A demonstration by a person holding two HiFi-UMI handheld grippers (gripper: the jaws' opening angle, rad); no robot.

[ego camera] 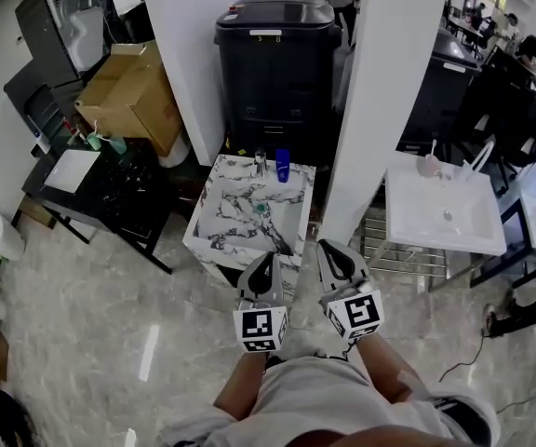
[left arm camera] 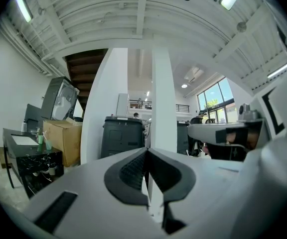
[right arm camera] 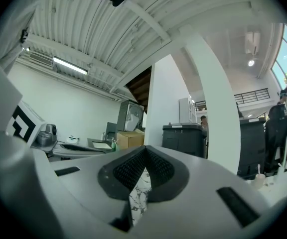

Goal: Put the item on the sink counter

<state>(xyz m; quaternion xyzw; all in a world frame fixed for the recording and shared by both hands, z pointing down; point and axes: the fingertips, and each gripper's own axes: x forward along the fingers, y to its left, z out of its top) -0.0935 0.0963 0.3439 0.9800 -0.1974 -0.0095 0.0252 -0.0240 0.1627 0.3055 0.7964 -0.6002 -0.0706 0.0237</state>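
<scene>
Facing the marble sink counter (ego camera: 235, 169), keep both grippers level and clear of its near edge. The left gripper (ego camera: 266, 259) and right gripper (ego camera: 329, 249) have jaws pressed together, empty. The blue container (ego camera: 282, 164), judged to be the item, stands on the back ledge beside the tap (ego camera: 261, 161).

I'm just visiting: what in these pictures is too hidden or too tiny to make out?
- Blue item on the marble sink counter: head view, too small to identify.
- Green thing in the basin: head view, too small.
- The counter in the right gripper view: hidden behind the fingers of the right gripper; only a marbled sliver shows.
</scene>
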